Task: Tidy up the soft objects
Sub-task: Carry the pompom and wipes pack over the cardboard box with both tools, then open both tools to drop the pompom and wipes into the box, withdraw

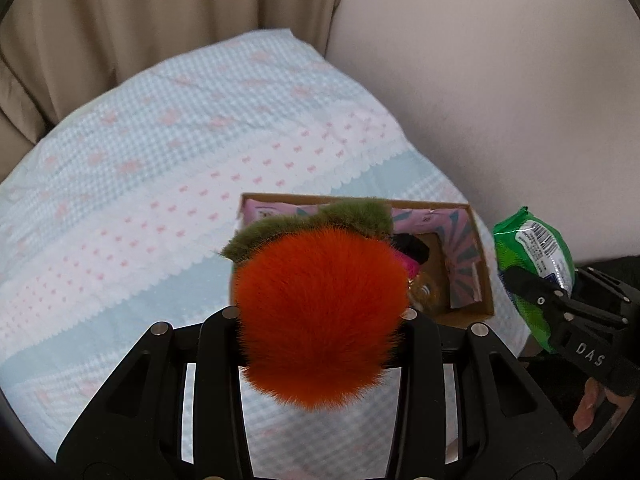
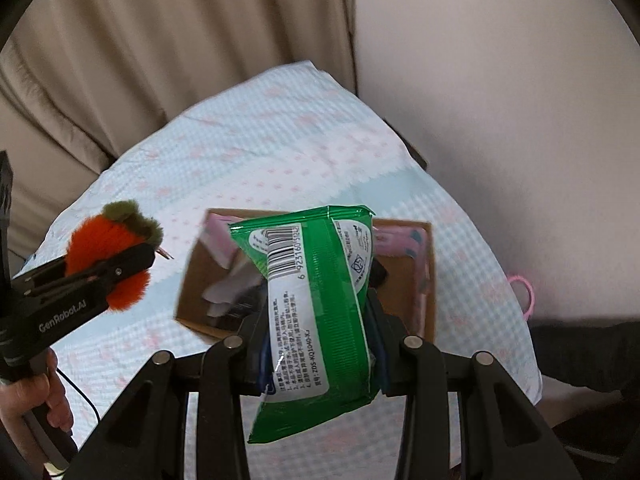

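- Left gripper (image 2: 132, 264): matte black plastic fingers, small silver screws, white "GenRobot.AI" lettering along one side.
- Right gripper (image 1: 532, 288): same black build, white letters "DAS" (more may be hidden).
- Round silver pivot pins (image 1: 161, 328) cap each linkage arm.
- Thin black cable (image 2: 86, 398) trails below the left handle.

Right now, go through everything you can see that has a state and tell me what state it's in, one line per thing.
Left gripper: shut on the orange plush toy.
Orange plush toy: held in the air, green leafy top pointing away.
Right gripper: shut on the green packet.
Green packet: sealed, held above the box, barcode side showing.
Cardboard box: open, resting on the bed, some items inside.
Bedspread: spread flat, lightly creased.
Curtain: drawn.
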Demonstrator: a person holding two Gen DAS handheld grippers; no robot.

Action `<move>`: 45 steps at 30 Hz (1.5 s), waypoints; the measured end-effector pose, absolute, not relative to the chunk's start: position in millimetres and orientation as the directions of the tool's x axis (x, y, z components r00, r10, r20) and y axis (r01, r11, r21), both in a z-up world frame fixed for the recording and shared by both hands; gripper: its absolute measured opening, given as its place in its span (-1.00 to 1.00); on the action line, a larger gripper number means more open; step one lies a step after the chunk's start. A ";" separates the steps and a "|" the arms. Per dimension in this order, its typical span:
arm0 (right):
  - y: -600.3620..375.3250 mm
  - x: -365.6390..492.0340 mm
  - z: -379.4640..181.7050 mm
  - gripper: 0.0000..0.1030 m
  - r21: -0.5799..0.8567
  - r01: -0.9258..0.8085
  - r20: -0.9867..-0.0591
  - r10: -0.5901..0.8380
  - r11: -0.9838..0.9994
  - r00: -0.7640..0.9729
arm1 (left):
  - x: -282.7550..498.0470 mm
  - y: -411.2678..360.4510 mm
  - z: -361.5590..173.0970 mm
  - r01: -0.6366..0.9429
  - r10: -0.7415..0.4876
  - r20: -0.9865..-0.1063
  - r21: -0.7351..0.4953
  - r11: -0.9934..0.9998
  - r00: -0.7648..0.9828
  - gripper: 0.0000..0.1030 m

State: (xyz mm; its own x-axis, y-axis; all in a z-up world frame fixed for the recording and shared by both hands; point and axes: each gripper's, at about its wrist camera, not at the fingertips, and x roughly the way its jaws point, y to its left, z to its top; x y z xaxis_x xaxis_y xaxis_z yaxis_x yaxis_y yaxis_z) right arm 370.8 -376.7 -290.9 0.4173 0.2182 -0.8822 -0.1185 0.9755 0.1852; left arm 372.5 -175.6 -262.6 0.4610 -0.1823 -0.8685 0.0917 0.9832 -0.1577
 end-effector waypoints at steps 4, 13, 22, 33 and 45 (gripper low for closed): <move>-398.0 393.5 -315.3 -0.31 0.230 -0.073 -0.898 0.241 0.970 0.368 | 394.8 -187.1 -293.1 0.058 -0.152 -0.898 -0.141 0.988 0.413 -0.34; -405.8 427.0 -362.9 -0.30 0.257 -0.064 -0.923 0.264 0.964 0.281 | 436.0 -199.7 -336.8 0.026 -0.102 -0.941 -0.098 0.995 0.323 -0.34; -413.8 440.0 -386.4 0.76 0.217 -0.027 -0.949 0.217 0.976 0.230 | 443.2 -206.0 -343.7 0.048 -0.094 -0.941 -0.083 0.995 0.325 1.00; -411.0 421.2 -362.5 0.89 0.192 -0.021 -0.941 0.190 0.981 0.279 | 424.0 -194.7 -323.5 0.056 -0.125 -0.933 -0.113 0.992 0.338 1.00; -378.1 359.2 -223.2 0.89 0.172 -0.054 -0.865 0.177 0.984 0.469 | 338.7 -145.1 -168.9 0.057 -0.125 -0.827 -0.112 0.992 0.549 1.00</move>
